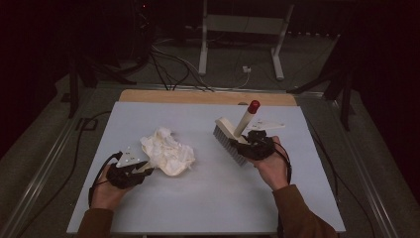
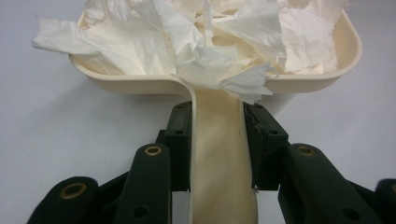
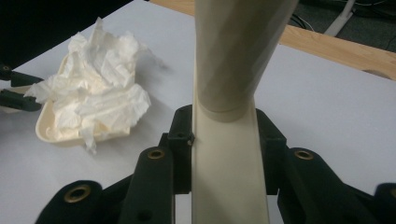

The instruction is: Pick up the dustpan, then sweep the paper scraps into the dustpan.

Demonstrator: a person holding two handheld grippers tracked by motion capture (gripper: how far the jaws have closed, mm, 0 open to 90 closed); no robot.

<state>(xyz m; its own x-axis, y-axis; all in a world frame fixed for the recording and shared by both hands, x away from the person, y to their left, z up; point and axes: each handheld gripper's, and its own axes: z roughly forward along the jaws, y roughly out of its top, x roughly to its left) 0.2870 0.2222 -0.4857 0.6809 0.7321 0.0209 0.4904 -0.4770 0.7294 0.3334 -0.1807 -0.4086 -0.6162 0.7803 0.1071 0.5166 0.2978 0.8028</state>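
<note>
Dustpan [image 2: 322, 70] heaped with crumpled tissue [image 2: 196, 42] in left tongs [image 2: 218, 140], brush [image 1: 232, 136] clamped in right tongs [image 3: 224, 154], well apart

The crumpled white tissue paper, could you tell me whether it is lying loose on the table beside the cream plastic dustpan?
No, the crumpled white tissue paper sits piled inside the cream plastic dustpan, whose handle the left tool clamps.

Cream dustpan [image 1: 171, 161] heaped with crumpled tissue [image 1: 166, 146]; cream red-capped brush [image 1: 235, 136] tilted right of it.
</note>
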